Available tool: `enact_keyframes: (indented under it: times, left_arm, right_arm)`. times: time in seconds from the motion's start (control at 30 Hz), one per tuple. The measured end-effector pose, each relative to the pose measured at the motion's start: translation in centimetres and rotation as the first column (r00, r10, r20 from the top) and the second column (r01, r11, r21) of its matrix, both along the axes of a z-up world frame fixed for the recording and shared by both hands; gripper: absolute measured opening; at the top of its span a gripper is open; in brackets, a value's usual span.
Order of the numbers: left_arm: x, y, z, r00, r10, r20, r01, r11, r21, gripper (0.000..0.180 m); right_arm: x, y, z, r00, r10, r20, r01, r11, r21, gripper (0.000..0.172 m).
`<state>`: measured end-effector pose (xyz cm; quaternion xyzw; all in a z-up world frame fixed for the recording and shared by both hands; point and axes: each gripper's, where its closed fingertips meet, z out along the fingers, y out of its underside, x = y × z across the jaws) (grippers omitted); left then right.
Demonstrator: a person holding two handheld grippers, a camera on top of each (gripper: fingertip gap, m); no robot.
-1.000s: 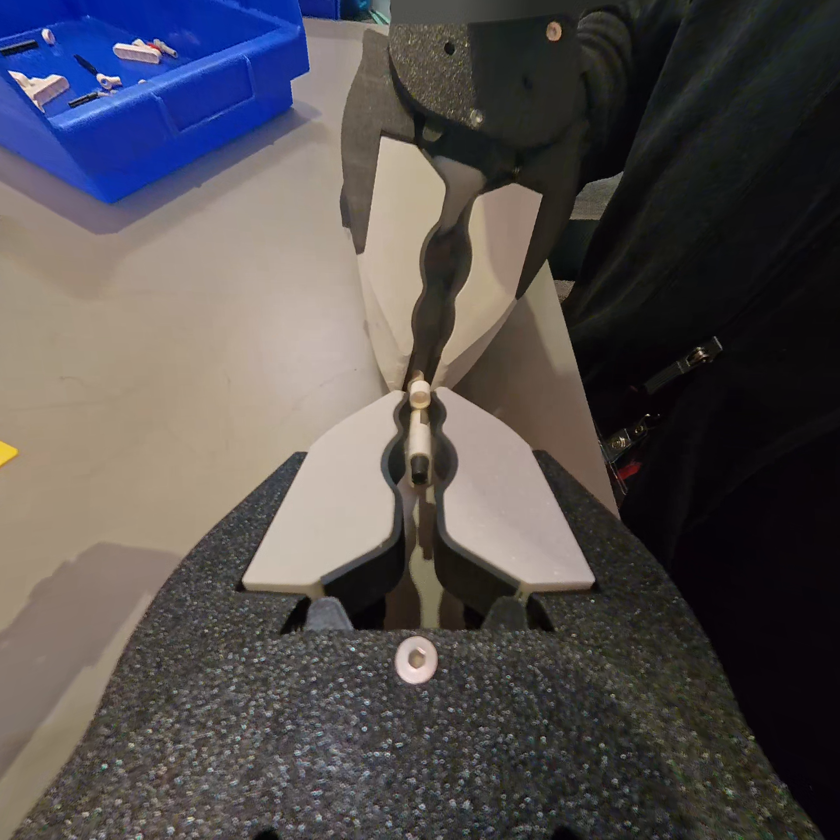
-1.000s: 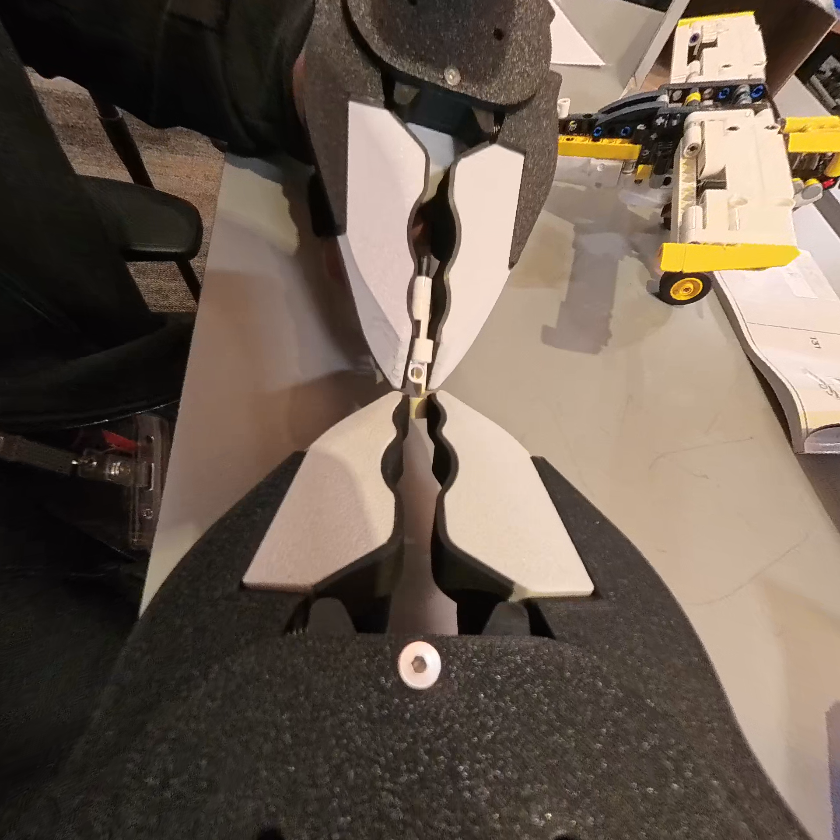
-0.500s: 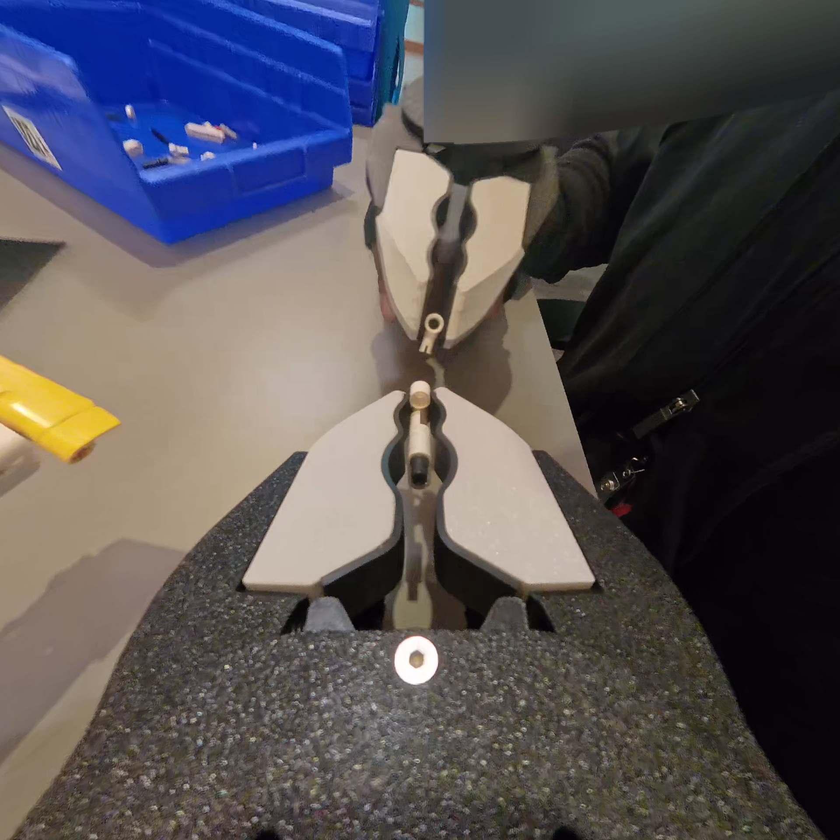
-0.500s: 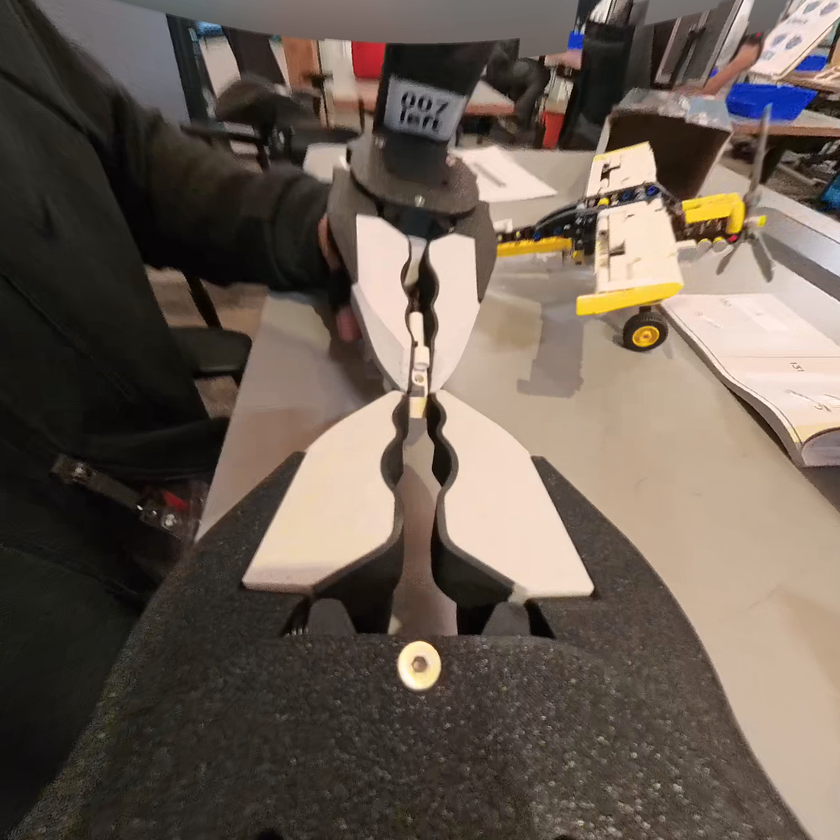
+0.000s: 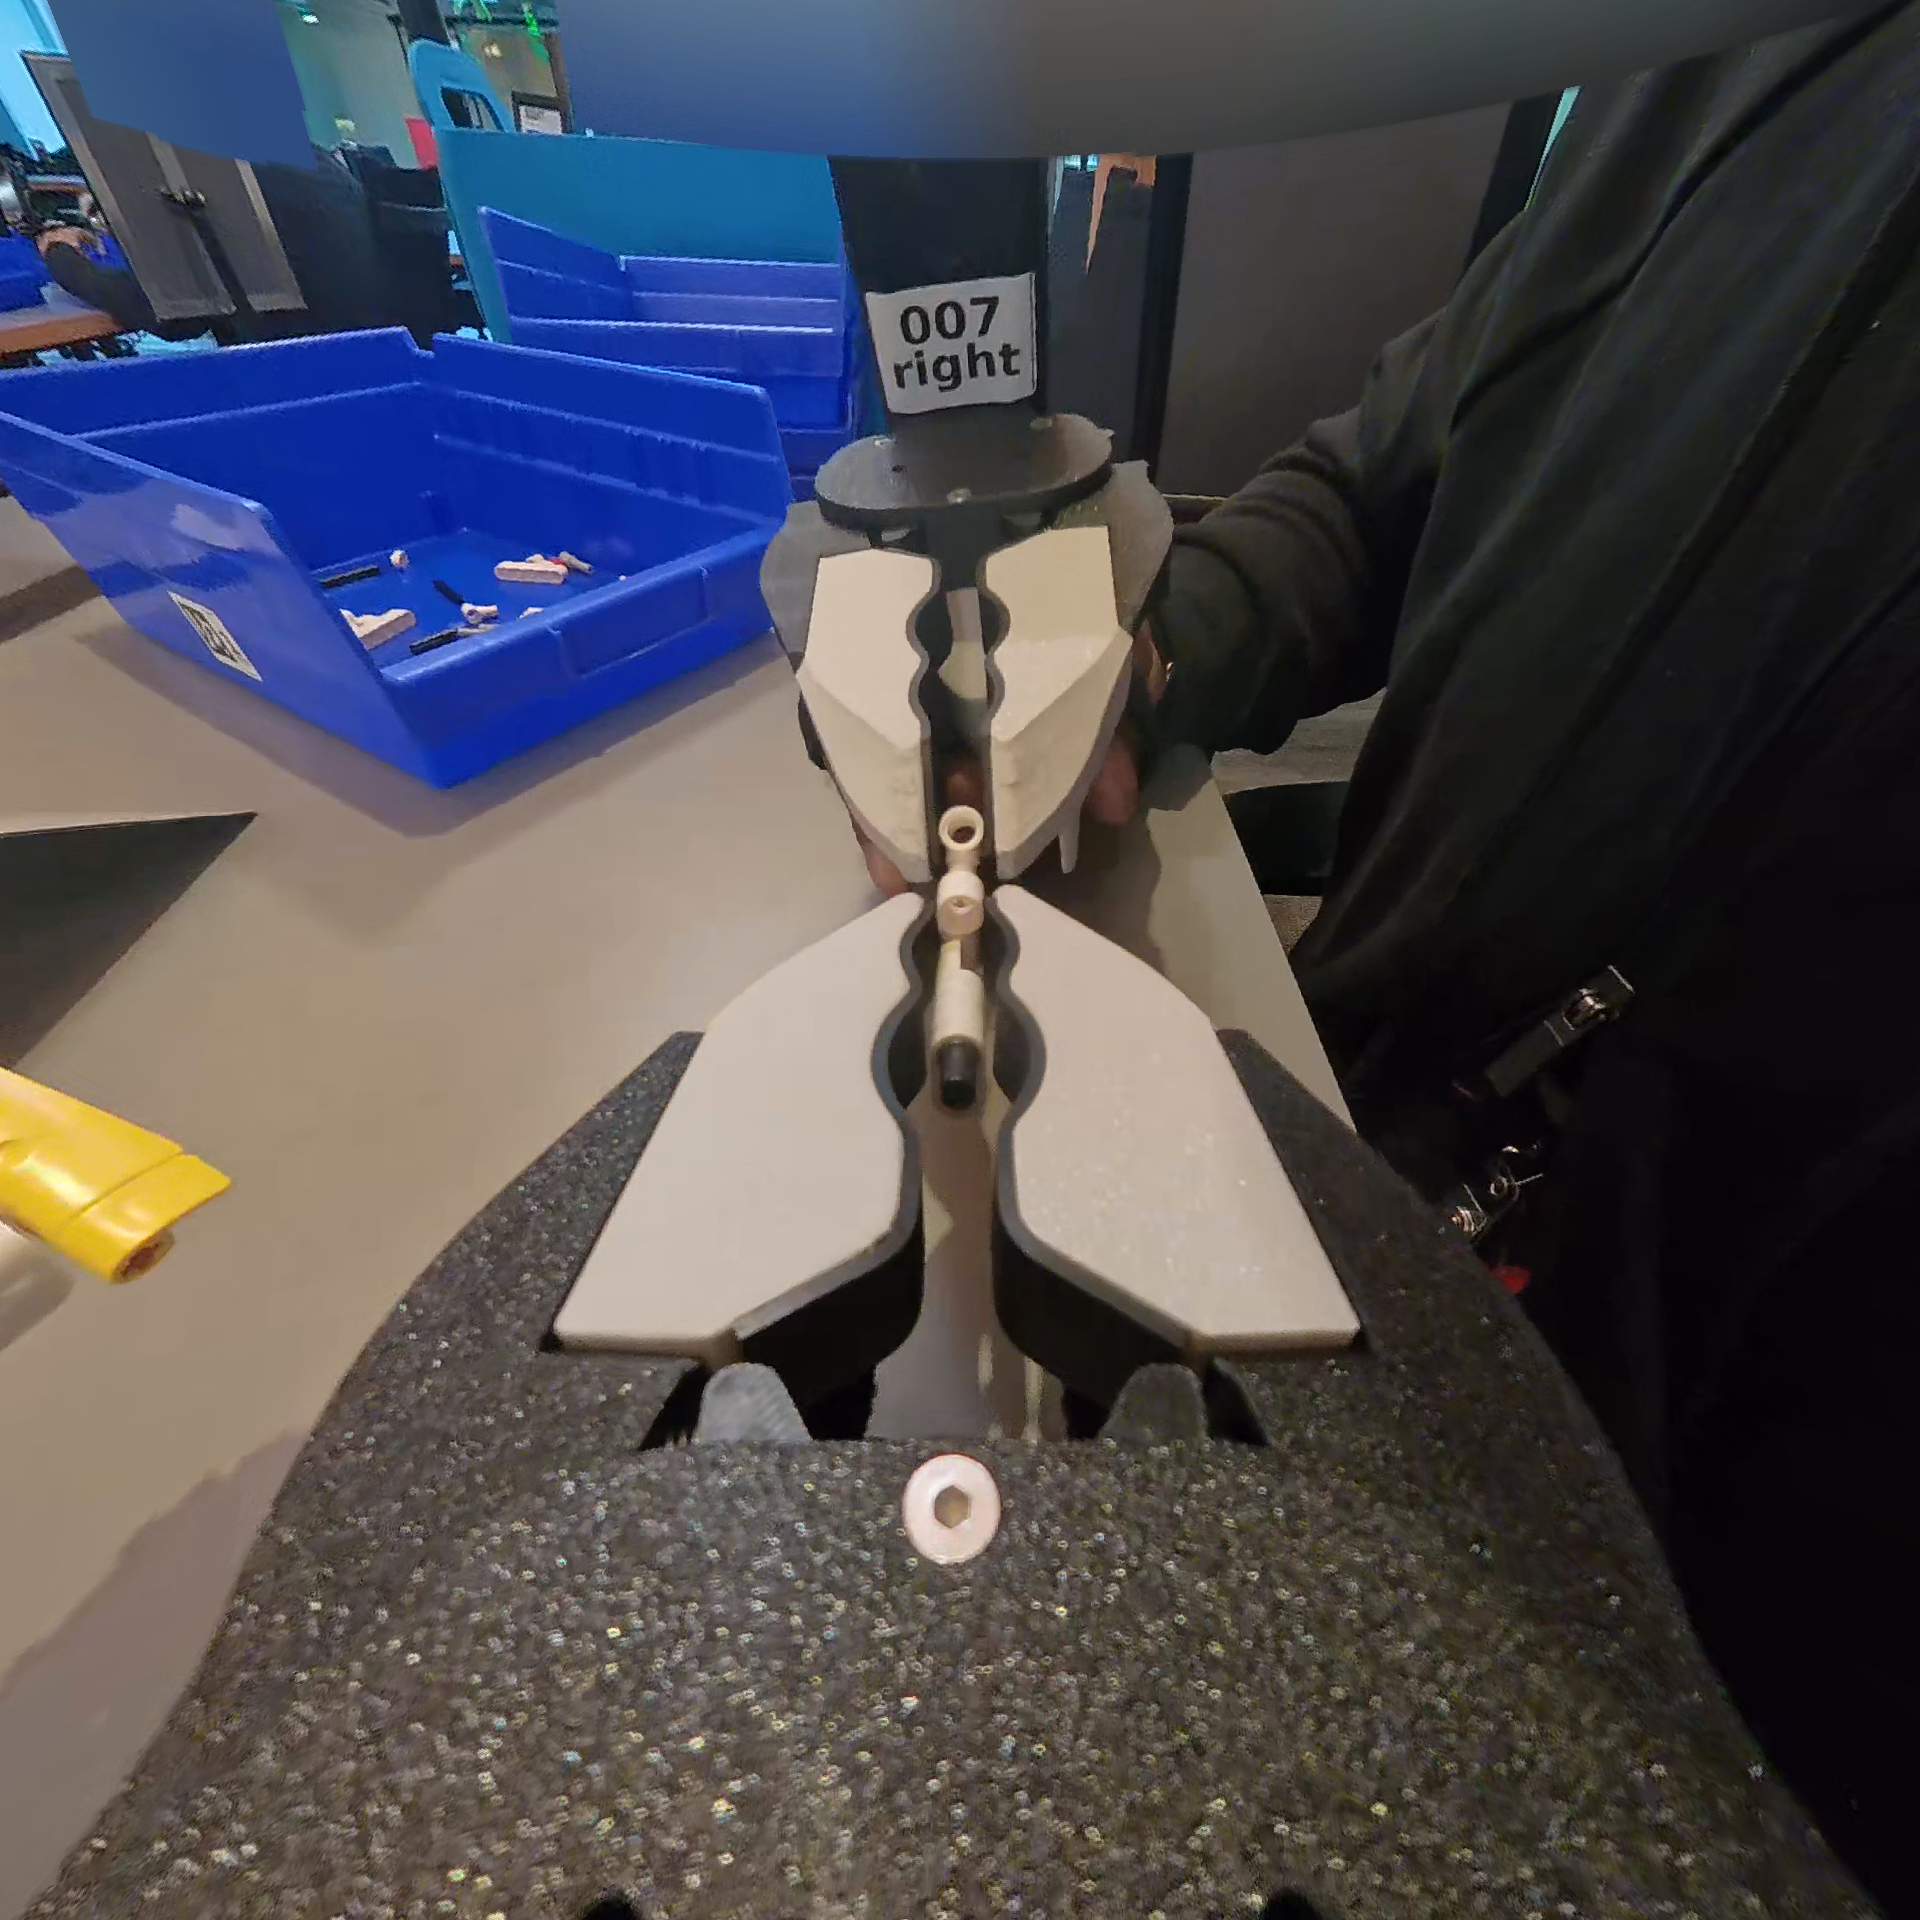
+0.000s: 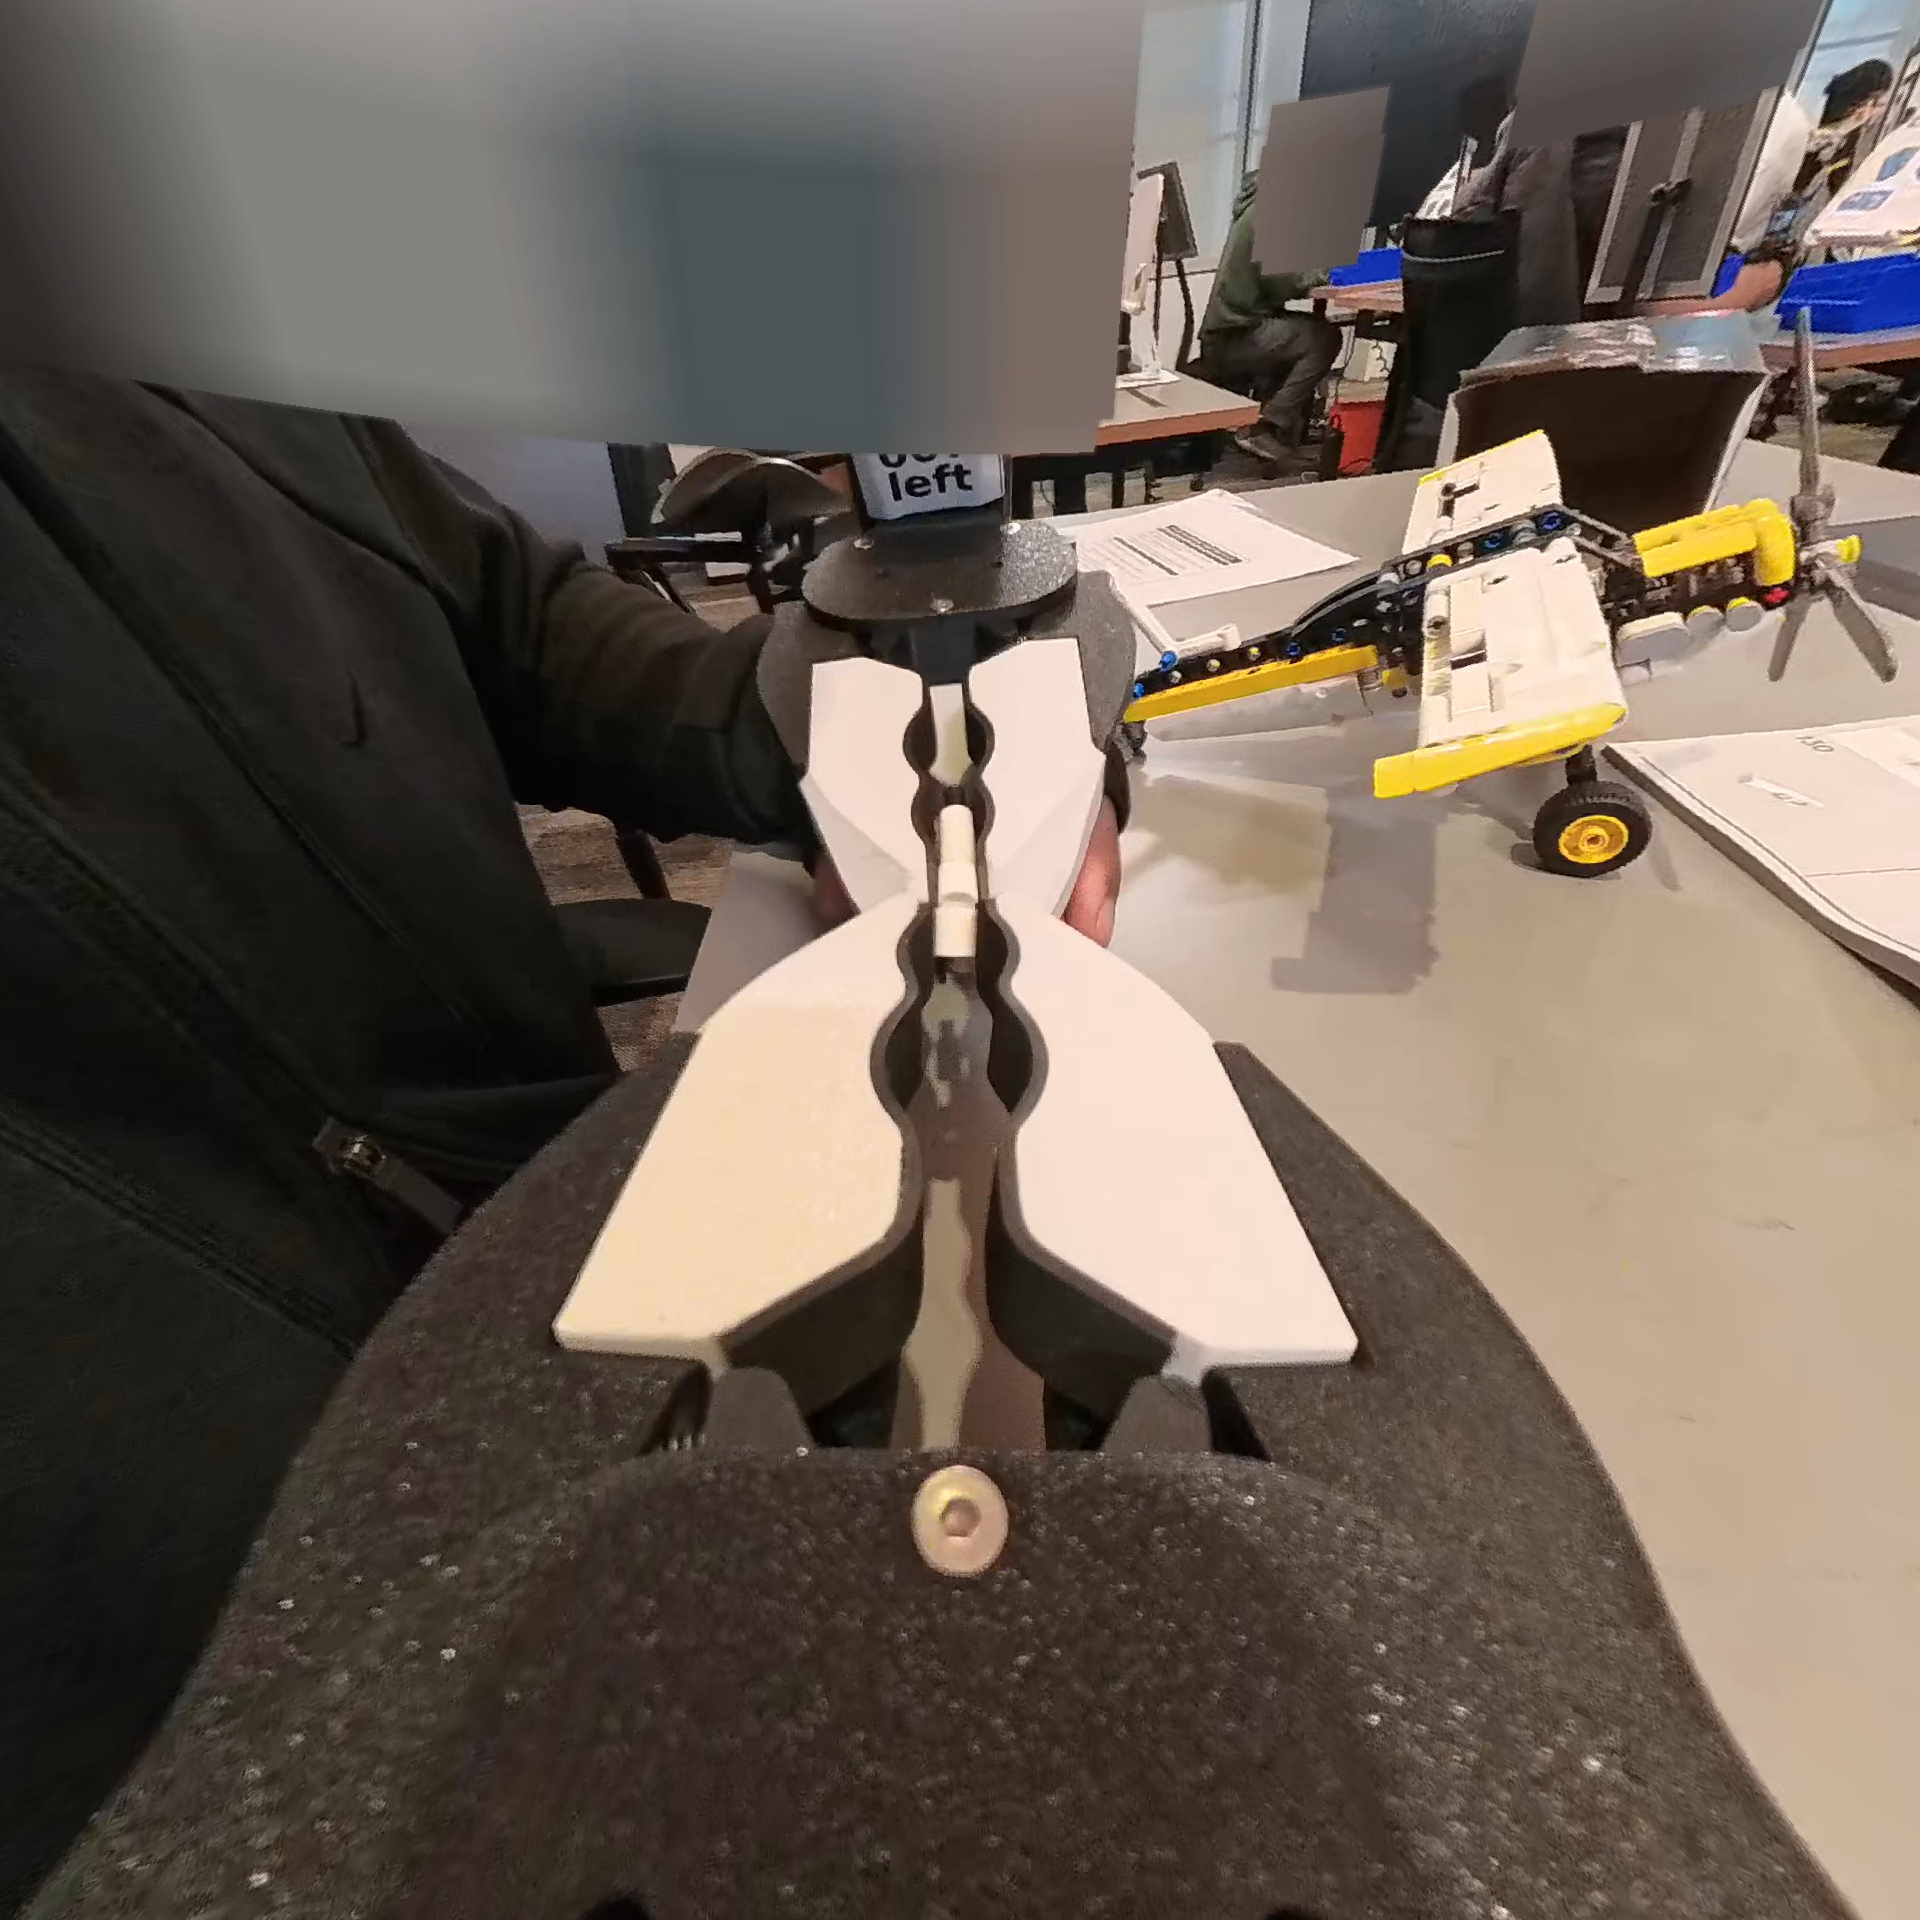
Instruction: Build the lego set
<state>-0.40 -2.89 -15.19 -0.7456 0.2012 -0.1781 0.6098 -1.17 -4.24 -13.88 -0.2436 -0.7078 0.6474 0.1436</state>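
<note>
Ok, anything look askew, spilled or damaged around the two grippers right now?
Nothing stands out. The left gripper grips a white pin assembly, the right gripper a small white connector, tip to tip. The toy plane stands upright, and the blue bin looks intact.

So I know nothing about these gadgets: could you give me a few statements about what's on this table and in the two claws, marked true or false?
1. The left claw grips a white rod assembly with a black end. True.
2. The right claw is bare. False: it pinches a small white connector with a ring end.
3. The blue bin holds a few small loose parts. True.
4. The toy plane is red. False: it is white and yellow.
5. The two claws point away from each other. False: they face tip to tip.
</note>
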Motion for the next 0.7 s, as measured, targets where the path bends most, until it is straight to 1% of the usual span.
enact_keyframes:
  times: [0.13,0.27,0.53,0.7]
  left_arm:
    - [0.0,0.0,0.2,1.0,-0.001,0.007,0.001,1.0,0.011,0.007]
    - [0.2,-0.1,0.1,1.0,-0.011,-0.012,0.012,1.0,0.013,0.007]
    - [0.0,-0.1,-0.6,0.997,0.014,-0.082,-0.014,1.0,-0.004,0.008]
    - [0.1,0.0,-1.0,0.993,0.012,-0.117,-0.014,1.0,-0.014,0.008]
  right_arm:
    - [0.0,0.0,0.0,1.0,0.007,0.003,-0.007,1.0,-0.01,0.007]
    - [0.2,-0.1,-0.1,1.0,0.015,-0.004,-0.015,1.0,0.013,0.007]
    - [0.2,0.0,-0.8,1.0,-0.02,-0.02,0.022,0.993,0.115,0.007]
    - [0.3,0.2,-1.2,0.997,-0.045,-0.067,0.057,0.98,0.191,0.007]
